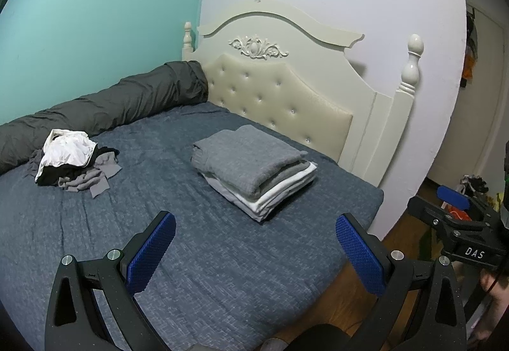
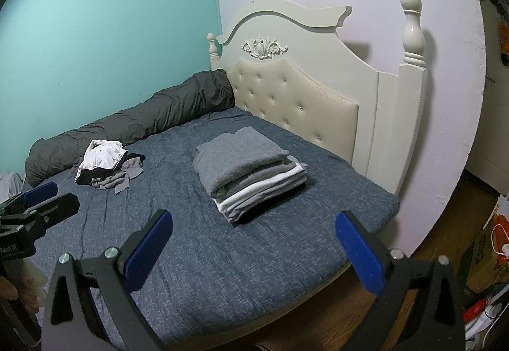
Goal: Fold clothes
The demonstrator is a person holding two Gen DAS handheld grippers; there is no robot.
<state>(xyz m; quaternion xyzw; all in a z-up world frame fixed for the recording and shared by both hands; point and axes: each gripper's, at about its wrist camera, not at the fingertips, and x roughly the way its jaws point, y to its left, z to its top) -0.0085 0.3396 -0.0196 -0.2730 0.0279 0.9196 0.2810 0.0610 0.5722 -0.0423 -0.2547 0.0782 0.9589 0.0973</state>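
Both hand-held grippers, left [image 1: 254, 251] and right [image 2: 254, 251], gape wide, holding nothing.

Black left gripper [image 1: 254, 252] frame, textured blue pads [image 1: 149, 252], silver screws.

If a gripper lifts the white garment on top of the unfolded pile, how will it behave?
The white garment looks thin and crumpled, so it will probably hang limp. It seems light. It lies on the dark and grey clothes, so it may drag one along.
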